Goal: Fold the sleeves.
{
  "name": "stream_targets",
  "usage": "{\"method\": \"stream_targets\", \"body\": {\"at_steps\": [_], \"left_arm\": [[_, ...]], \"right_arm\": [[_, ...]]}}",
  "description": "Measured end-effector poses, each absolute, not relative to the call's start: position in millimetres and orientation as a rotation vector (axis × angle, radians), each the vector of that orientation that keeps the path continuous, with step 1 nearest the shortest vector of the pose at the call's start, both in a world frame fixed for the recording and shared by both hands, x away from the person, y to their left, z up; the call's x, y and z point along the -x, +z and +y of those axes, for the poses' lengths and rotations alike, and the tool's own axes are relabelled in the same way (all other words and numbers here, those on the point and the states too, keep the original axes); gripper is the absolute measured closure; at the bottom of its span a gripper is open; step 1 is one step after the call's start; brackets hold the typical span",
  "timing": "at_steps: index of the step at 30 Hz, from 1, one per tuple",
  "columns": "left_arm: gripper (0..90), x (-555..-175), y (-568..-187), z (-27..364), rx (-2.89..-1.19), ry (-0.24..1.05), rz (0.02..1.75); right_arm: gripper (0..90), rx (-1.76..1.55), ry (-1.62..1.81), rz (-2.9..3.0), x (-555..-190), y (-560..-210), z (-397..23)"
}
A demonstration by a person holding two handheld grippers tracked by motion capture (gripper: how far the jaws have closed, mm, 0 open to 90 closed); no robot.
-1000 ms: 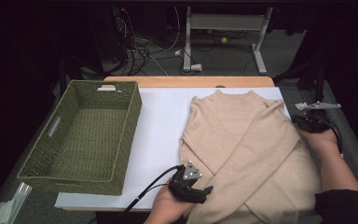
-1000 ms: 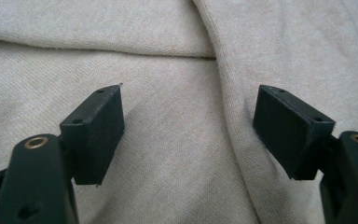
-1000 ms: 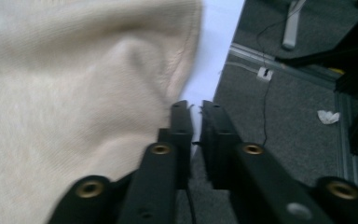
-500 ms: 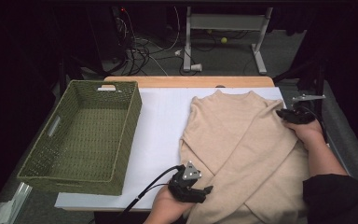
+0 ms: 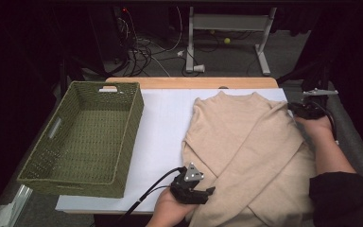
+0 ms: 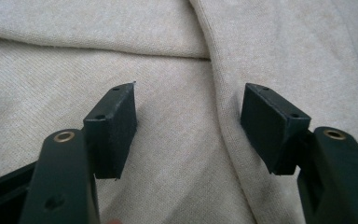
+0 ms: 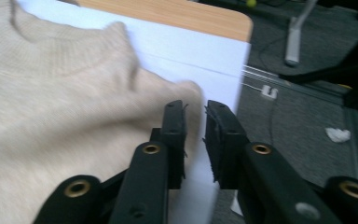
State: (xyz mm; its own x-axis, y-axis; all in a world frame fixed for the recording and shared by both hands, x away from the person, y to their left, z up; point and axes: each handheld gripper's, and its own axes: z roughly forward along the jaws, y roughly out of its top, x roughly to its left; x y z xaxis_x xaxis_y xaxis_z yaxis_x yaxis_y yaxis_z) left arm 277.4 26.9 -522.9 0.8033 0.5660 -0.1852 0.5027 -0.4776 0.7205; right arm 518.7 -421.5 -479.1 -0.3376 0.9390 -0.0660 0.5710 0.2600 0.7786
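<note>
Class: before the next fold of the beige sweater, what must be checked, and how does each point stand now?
1. Beige knit sweater lies on the white sheet: ok.
2. Left tongs open over the knit, closing lately, not yet pinching: ok.
3. Right tongs at the sweater's right edge, a narrow gap, cloth between them: cannot tell.
4. Green woven basket free of the sweater: ok.

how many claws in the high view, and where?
2. Left claw at the near edge, over the sweater's lower left hem. Right claw at the far right, by the sweater's shoulder.
</note>
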Motion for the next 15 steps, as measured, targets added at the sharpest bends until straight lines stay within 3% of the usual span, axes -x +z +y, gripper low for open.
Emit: {"method": "stream_targets", "body": {"at_steps": [2,8,15], "left_arm": [[33.8,-277.7,-523.0,27.3,-2.164,0.093,0.787],[33.8,-277.4,-522.9,26.8,-2.166,0.100,0.789],[33.9,-277.8,-522.8,27.4,-2.159,0.097,0.806]], "right_arm": [[69.5,-1.358,0.890,2.017,-526.3,-480.8,-413.4],[85.3,-1.373,0.798,2.052,-552.7,-490.7,-397.7],[90.0,-1.390,0.794,2.036,-566.5,-497.6,-405.4]]}}
